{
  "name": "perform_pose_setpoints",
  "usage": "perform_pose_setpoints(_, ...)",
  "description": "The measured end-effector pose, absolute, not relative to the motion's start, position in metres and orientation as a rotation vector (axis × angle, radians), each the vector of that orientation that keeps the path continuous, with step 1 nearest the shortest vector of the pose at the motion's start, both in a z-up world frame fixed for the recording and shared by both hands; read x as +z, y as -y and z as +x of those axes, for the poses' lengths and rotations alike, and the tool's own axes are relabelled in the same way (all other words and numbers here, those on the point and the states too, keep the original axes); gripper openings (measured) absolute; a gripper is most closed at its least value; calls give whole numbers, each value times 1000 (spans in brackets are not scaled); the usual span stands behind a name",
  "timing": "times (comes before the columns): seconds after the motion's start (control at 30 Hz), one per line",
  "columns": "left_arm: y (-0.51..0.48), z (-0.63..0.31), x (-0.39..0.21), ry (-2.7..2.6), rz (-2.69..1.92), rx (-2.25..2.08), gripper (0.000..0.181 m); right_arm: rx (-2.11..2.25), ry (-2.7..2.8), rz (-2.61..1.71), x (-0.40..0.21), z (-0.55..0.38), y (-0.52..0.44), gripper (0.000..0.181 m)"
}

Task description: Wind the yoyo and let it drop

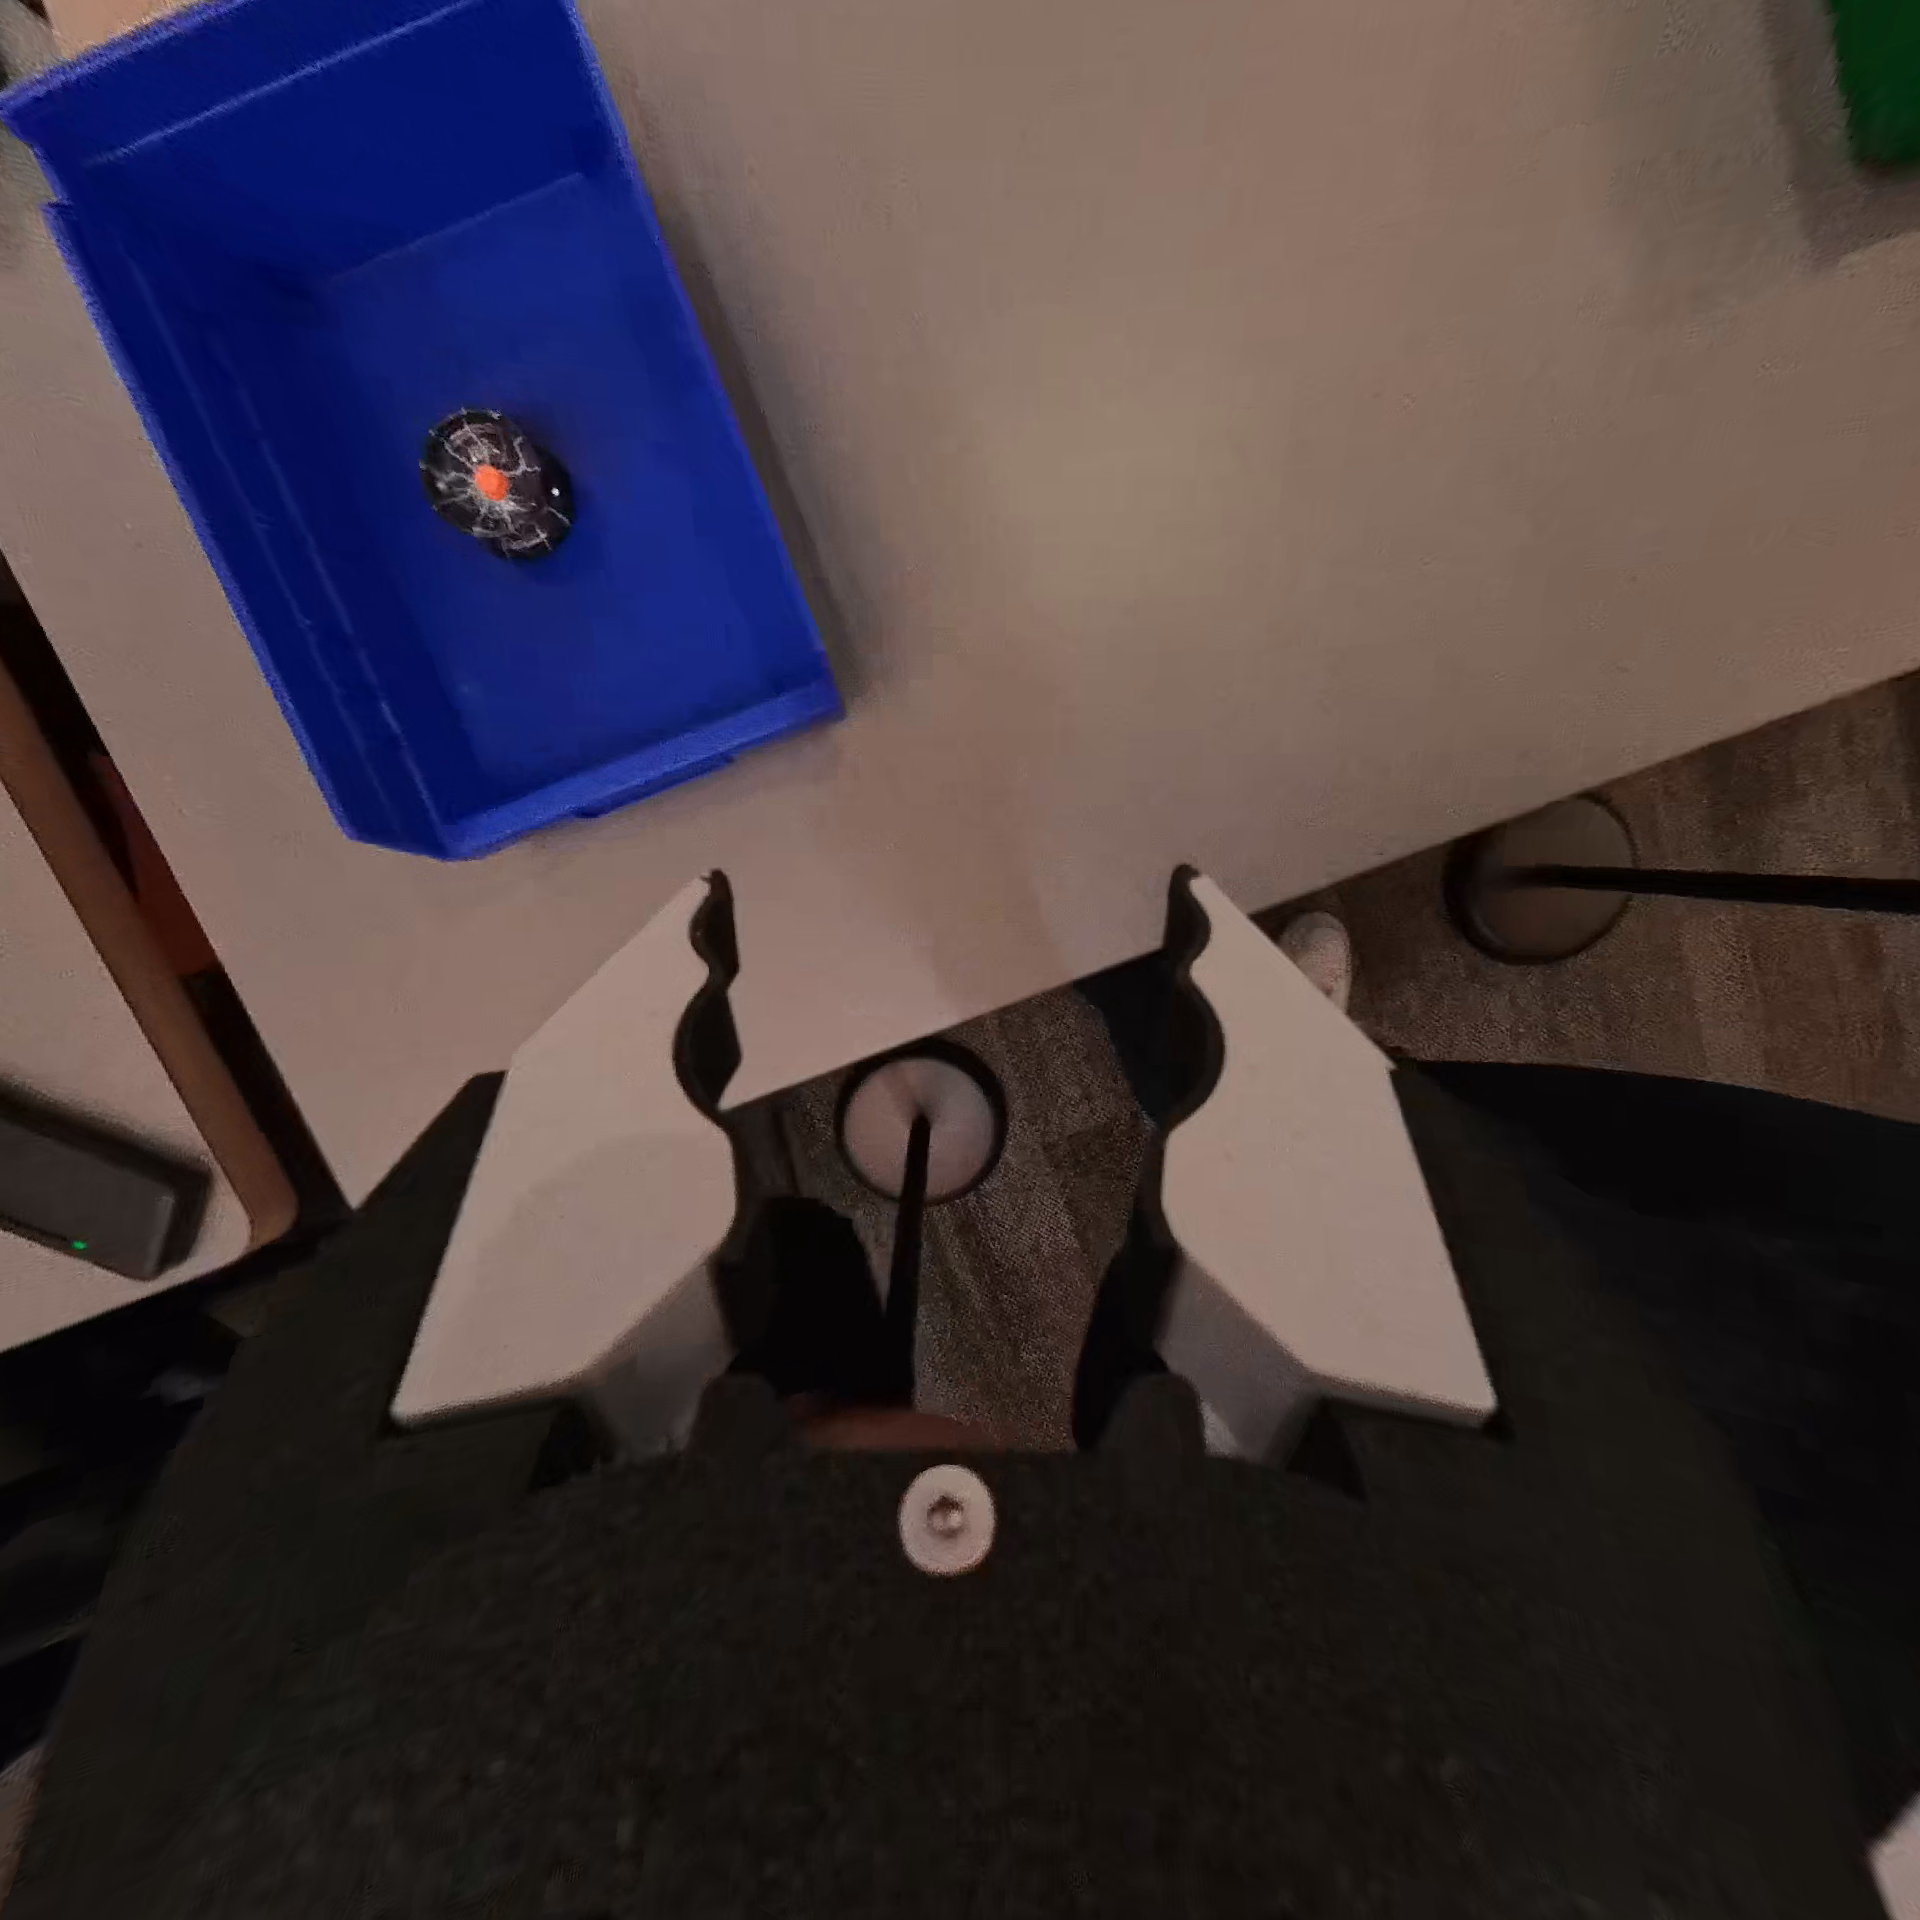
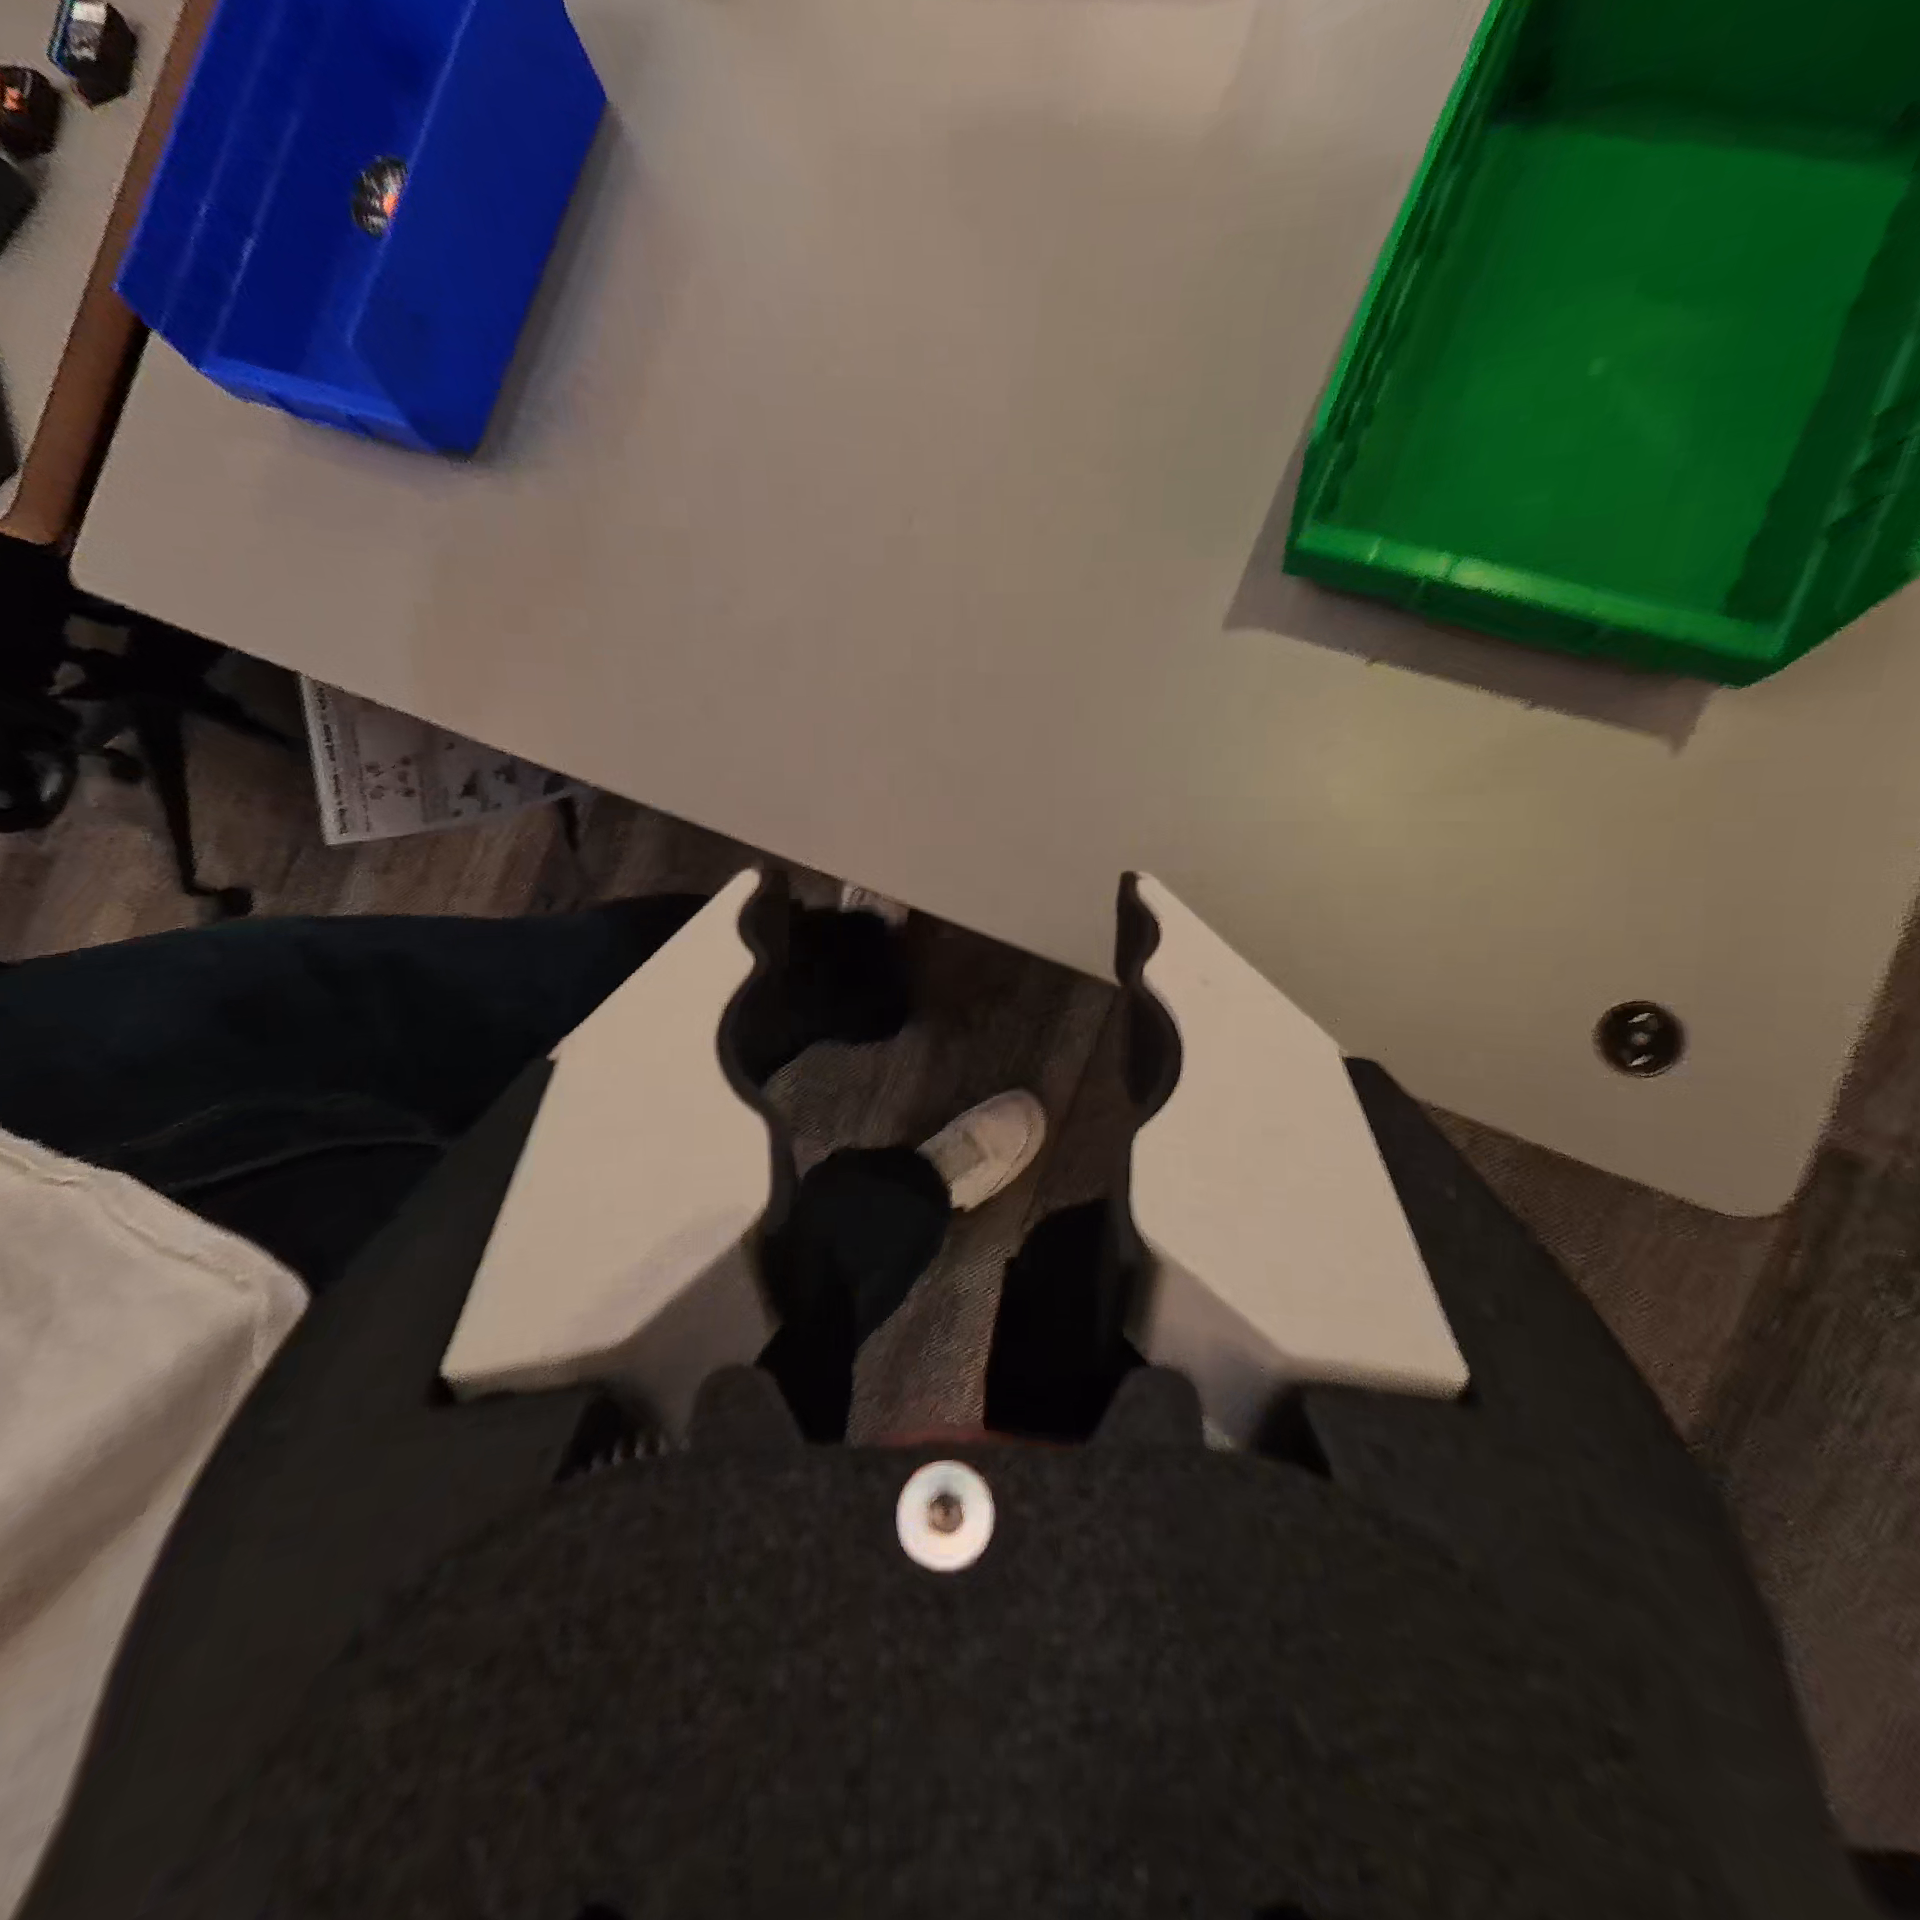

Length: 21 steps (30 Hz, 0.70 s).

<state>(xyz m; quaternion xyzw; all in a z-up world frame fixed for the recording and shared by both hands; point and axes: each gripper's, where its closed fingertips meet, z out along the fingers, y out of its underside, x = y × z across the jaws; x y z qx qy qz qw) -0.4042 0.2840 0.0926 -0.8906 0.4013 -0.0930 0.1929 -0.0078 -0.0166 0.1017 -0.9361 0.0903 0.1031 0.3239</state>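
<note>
- Left wrist view first: the yoyo (image 1: 497, 484) lies flat on the floor of the blue bin (image 1: 312, 239), dark and glossy with pale streaks and an orange dot at its centre, nothing touching it.
- That bin sits on the pale grey table (image 1: 1143, 416), towards its left side; from the right wrist view the yoyo (image 2: 379, 194) shows only as a blurred dark disc through the same blue bin (image 2: 260, 343).
- Across the tabletop, well apart from it, stands the green bin (image 2: 1558, 582), with bare table between the two.
- Left gripper (image 1: 945, 894) hangs above the near table edge, jaws wide apart, holding nothing.
- Right gripper (image 2: 943, 894) hovers over the near edge too, jaws likewise spread and empty.
- Down below, wood-look flooring (image 2: 1818, 1403), a white shoe (image 2: 992, 1143) and dark trouser legs between the fingers.
- A printed sheet (image 2: 416, 769) lies on the floor under the table's left edge.
- Round table feet (image 1: 920, 1127) rest on the floor beneath.
- A neighbouring desk carries a dark device (image 1: 94, 1195) with a small green light.
</note>
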Motion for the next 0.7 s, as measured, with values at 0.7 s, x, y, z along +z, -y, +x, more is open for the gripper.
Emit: perform_pose_setpoints(0.7, -551, -422, -168, -892, -2982, -100, 59, 96, -153, -2713, 61, -53, -150, 70)
